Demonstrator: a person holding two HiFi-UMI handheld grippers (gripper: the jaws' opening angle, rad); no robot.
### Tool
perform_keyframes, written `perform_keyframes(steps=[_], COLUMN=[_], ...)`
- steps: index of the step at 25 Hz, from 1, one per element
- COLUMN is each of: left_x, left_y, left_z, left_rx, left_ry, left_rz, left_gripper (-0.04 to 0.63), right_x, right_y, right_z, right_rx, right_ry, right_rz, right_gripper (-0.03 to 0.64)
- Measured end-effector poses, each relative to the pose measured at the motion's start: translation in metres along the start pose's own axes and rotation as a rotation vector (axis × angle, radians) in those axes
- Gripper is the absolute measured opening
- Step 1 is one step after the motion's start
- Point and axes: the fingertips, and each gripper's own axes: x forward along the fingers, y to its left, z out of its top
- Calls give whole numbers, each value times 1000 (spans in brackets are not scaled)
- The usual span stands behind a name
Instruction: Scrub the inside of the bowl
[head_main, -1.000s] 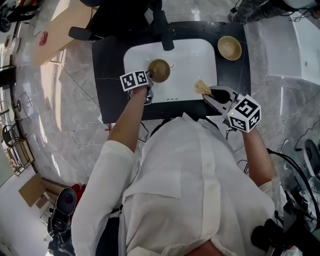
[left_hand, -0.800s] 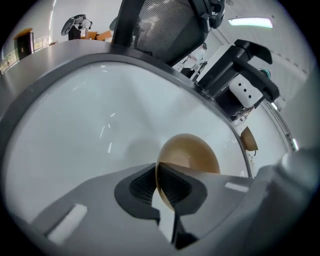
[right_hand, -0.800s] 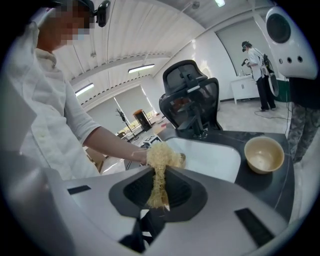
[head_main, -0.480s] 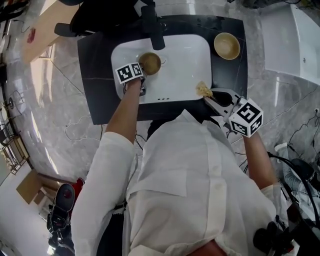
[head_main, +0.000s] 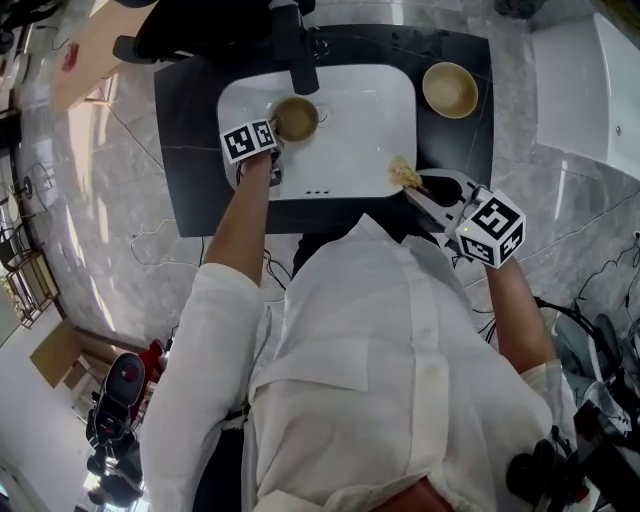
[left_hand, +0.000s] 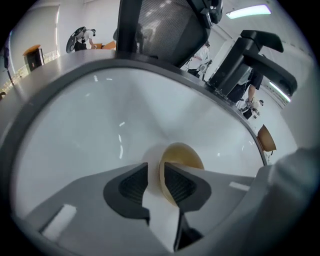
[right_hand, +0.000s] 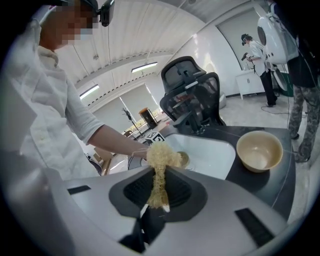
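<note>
Since a second ago the left gripper (left_hand: 156, 172) has loosened: its jaws are opening, with the rim of the brown bowl (head_main: 295, 118) between them, close against one pad and clear of the other. That bowl sits in the white sink (head_main: 360, 120), just beside the faucet (head_main: 297, 55). At the sink's near right corner, the right gripper's (right_hand: 159, 175) jaws are clamped on a yellowish fibrous scrubber (right_hand: 160, 155). A second, empty bowl (head_main: 450, 89) stands on the dark tabletop (head_main: 190, 150) right of the sink.
</note>
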Motion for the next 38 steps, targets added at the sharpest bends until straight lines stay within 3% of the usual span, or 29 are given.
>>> perform_keyframes(steps=[4,7,10,13,18,22,26,31,38], left_x=[-41,-81,-126,-174,-233,-288,-340,-390,-424], left_y=[0,-22,-55,-86,-141,-161,-159,-145,-116], left_z=[11,11,2,-25,-71,-117,-157,-199,-225], left_rx=[28,75,64,81,233,402,564,558,593], left_ry=[-84,-164,-232,-241,-235,-226,-247,-256,-275], left_rz=[38,4,-135,-261,-513,-641,-681,-765,-777], left_gripper=[87,87,83,6,5,5,5,5,5], right_x=[-1,-2,1,4,15,26,40,56,76], right_y=[-2,-1,5,27,59,109,173,243,294], right_z=[3,2,4,3,-5,-17,-21,-32,-40], right_rx=[-23,-34,-42,-44,-70,-88,-128,-163,-181], right_ry=[-22,-45,-65,-83,-129,-157,-180,-194,-210], right_rz=[38,45,35,22,-41,-83,-98,-99,-106], right_gripper=[49,49,49,49,49,49,49,49,49])
